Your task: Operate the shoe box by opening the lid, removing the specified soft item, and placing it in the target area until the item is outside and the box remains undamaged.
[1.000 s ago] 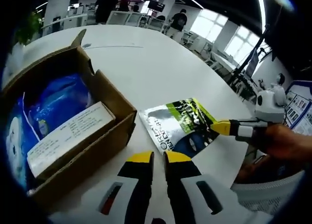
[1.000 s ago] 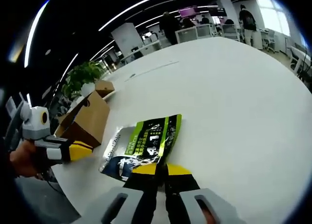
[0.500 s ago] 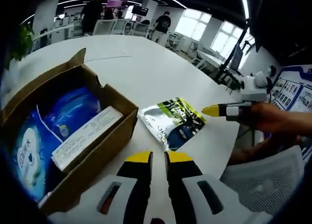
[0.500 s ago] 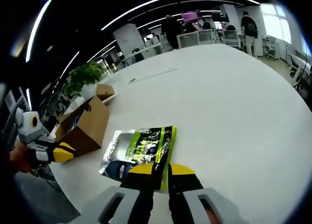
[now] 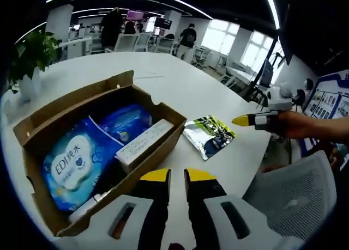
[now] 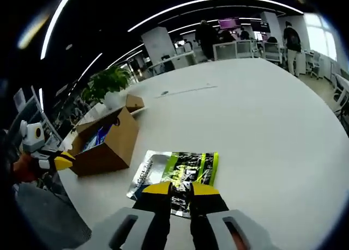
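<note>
An open cardboard shoe box (image 5: 161,145) lies on the white table (image 5: 180,81). Inside it are a blue soft pack (image 5: 76,163), another blue pack (image 5: 125,122) and a long white carton (image 5: 144,142). A green and silver pouch (image 5: 209,135) lies flat on the table right of the box. My left gripper (image 5: 170,176) hovers near the box's front corner, jaws close together and holding nothing. A hand holds my right gripper (image 5: 244,120) just right of the pouch. In the right gripper view, my right gripper (image 6: 181,189) stands shut at the near edge of the pouch (image 6: 180,168), with the box (image 6: 112,144) to the left.
A potted plant (image 5: 31,54) stands at the table's far left edge. A white mesh chair (image 5: 294,203) sits at the near right. Desks and people fill the background. My left gripper (image 6: 61,161), held by a hand, appears at the left of the right gripper view.
My right gripper has drawn back from the pouch, which stays flat on the table. Both cameras pulled back, so the whole box now appears.
</note>
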